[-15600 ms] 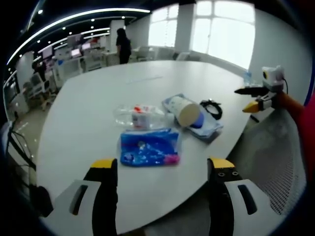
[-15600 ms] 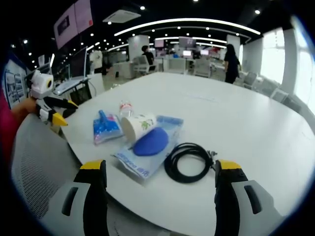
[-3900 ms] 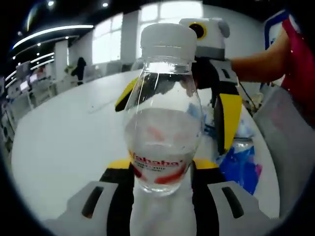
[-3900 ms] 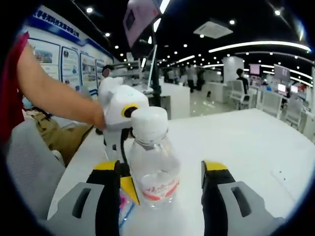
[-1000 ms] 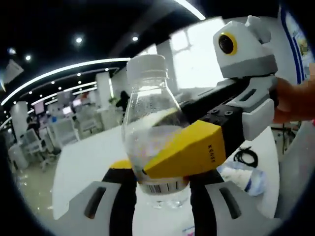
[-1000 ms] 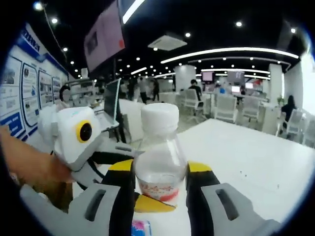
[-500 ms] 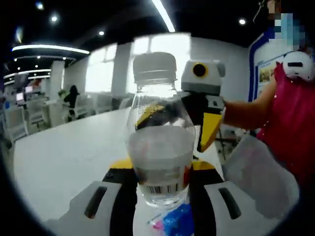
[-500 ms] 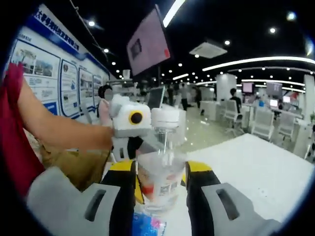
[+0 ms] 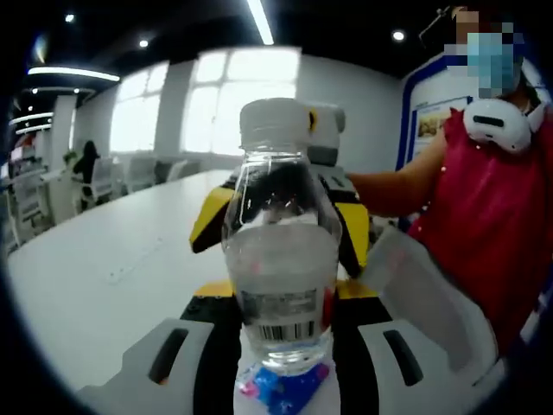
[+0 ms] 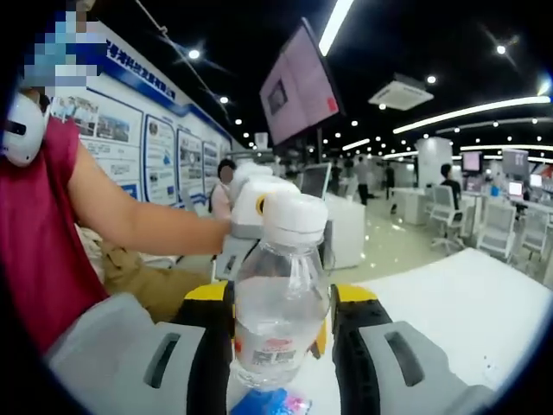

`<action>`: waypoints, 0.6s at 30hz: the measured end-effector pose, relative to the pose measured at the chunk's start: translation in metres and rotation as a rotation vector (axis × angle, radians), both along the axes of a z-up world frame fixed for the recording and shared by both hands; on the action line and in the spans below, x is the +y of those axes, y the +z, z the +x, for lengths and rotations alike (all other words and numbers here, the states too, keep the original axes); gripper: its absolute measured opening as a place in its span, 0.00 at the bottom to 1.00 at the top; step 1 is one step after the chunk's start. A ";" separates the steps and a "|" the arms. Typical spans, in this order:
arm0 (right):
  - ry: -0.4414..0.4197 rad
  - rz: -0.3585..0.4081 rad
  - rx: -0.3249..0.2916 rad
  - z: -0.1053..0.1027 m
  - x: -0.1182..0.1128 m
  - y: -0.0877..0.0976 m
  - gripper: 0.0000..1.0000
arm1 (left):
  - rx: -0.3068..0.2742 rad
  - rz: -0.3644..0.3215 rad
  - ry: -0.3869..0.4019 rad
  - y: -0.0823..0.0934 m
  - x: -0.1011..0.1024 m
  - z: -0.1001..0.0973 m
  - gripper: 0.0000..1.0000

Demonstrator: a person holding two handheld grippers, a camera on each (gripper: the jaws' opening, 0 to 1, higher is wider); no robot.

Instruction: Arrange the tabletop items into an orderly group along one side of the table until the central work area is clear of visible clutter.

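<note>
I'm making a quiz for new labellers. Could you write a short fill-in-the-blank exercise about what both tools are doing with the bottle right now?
1. Both the left tool and the right tool are shut on the same clear plastic ____.
2. The bottle has a ____ cap.
3. The bottle stands ____, cap at the top.
4. The blue packet lies ____ the bottle, on the table.

Missing words: bottle; white; upright; below

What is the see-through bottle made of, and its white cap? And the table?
The bottle looks like clear, thin plastic: the gripper behind shows through it, and it has a printed label. Its cap looks like matte white plastic. The table has a smooth white top, slightly glossy; whether that is laminate or painted wood can't be told.
</note>
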State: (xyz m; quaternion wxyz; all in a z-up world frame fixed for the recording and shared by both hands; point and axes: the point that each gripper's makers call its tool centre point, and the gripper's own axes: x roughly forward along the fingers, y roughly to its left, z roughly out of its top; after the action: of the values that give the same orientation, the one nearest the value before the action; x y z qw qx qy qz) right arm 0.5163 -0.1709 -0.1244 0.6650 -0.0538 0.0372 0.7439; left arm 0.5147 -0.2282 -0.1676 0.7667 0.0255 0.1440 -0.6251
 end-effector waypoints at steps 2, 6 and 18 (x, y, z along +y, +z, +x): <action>0.004 -0.001 0.007 0.000 0.001 -0.001 0.42 | 0.002 -0.007 -0.009 -0.001 0.002 -0.001 0.36; 0.016 -0.008 0.001 0.001 0.003 -0.004 0.41 | -0.016 0.001 -0.011 -0.003 0.005 0.001 0.37; -0.013 -0.076 -0.057 0.024 0.030 -0.023 0.39 | -0.060 0.081 0.098 -0.021 0.034 0.030 0.38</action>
State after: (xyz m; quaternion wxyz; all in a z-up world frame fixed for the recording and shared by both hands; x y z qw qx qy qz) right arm 0.5402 -0.1412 -0.1472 0.6680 -0.1000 0.0466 0.7359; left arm 0.5442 -0.1946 -0.1890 0.7987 0.0679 0.1471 -0.5795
